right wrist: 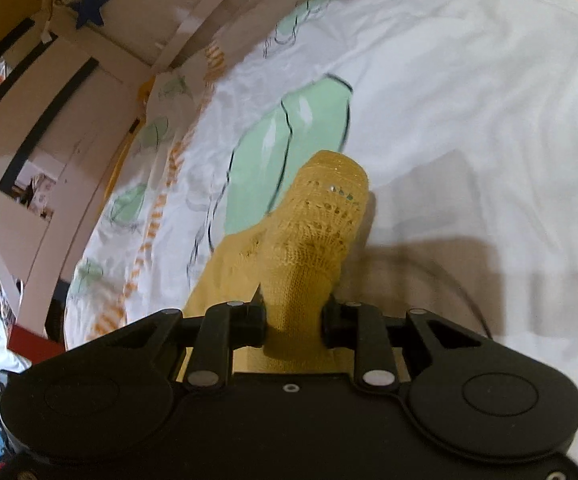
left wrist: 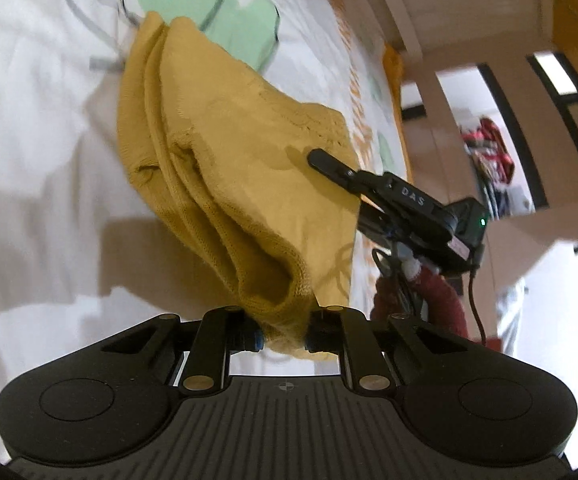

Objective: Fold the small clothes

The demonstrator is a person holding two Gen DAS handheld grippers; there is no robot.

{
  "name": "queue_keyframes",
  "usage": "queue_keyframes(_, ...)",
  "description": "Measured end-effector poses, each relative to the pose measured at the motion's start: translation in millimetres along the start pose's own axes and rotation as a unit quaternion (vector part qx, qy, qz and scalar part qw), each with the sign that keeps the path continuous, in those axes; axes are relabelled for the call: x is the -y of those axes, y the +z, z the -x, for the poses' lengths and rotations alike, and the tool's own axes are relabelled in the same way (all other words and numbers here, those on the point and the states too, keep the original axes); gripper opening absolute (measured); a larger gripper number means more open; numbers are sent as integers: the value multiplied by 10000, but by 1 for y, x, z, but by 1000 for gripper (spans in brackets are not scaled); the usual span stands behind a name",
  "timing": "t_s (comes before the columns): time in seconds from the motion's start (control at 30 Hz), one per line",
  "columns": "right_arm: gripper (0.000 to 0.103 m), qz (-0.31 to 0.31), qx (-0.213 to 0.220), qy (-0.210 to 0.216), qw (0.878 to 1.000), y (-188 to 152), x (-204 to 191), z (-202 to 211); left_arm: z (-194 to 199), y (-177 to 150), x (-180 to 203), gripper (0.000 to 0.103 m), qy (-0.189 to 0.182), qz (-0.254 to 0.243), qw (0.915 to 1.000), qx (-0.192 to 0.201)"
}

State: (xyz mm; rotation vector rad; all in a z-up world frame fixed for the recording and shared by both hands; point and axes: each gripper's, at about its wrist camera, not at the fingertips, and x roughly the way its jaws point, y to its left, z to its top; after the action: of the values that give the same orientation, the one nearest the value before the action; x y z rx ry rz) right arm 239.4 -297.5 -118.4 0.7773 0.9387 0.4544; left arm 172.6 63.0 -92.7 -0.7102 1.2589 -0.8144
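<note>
Item under handling: a mustard-yellow knitted garment [left wrist: 225, 152] with an openwork lace band, bunched into soft lengthwise folds. It hangs partly lifted above the white bedsheet printed with mint-green shapes [left wrist: 29, 120], its far end resting on the sheet. The left gripper [left wrist: 285, 340] pinches one near edge; the right gripper [right wrist: 293, 320] is clamped on another bunched corner.

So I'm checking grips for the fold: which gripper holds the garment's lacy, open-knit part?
The right gripper: its jaws pinch the mustard knit garment where eyelet holes show; the left gripper clamps plain-knit fabric.
</note>
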Motion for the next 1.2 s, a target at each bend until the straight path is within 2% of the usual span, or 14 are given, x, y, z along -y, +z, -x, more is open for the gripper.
queue_keyframes(0.23, 38, 112, -358, -34, 9993, -46, -9, 35, 2, -60, 10, 16, -69, -52, 9998, -186)
queue_keyframes(0.33, 42, 201, -442, -113, 9988, -64, -9, 43, 3, -77, 4, 16, 206, -17, 9996, -171)
queue_keyframes(0.43, 52, 247, -253, -296, 9989, -76, -8, 53, 1, -89, 4, 17, 773, -195, 9967, -122)
queue_keyframes(0.5, 54, 332, -51, -478, 9983, -82, -8, 63, 2, -94, 4, 16, 1163, -337, 9925, -141)
queue_keyframes(0.63, 63, 374, 331, -519, 9974, -92, -11, 81, 15, -98, 17, 16, 1635, -732, 9838, 94)
queue_keyframes(0.73, 64, 587, 678, -632, 9940, -99, -20, 94, 31, -100, 31, 16, 1799, -1089, 9769, 371)
queue_keyframes(0.83, 76, 769, 1004, -722, 9893, -107, -27, 105, 44, -100, 53, 16, 1729, -1528, 9702, 735)
queue_keyframes(0.9, 78, 931, 1185, -875, 9847, -111, -31, 109, 48, -95, 69, 19, 1727, -1802, 9627, 1049)
queue_keyframes(0.93, 81, 1023, 1275, -984, 9816, -114, -33, 110, 48, -91, 78, 26, 1771, -1975, 9561, 1244)
queue_keyframes(0.97, 88, 1078, 1344, -1062, 9793, -115, -34, 111, 46, -89, 86, 35, 1840, -2132, 9488, 1432)
queue_keyframes(1.0, 92, 1098, 1393, -1117, 9778, -116, -34, 111, 40, -87, 93, 38, 1914, -2262, 9413, 1619)
queue_keyframes(1.03, 100, 1092, 1434, -1162, 9767, -117, -33, 111, 35, -82, 98, 45, 2015, -2391, 9323, 1818)
queue_keyframes(1.07, 103, 1081, 1467, -1208, 9758, -117, -32, 110, 28, -76, 102, 52, 2137, -2508, 9228, 1995)
queue_keyframes(1.2, 103, 1010, 1547, -1441, 9722, -117, -30, 105, -8, -56, 105, 59, 2696, -2697, 8946, 2331)
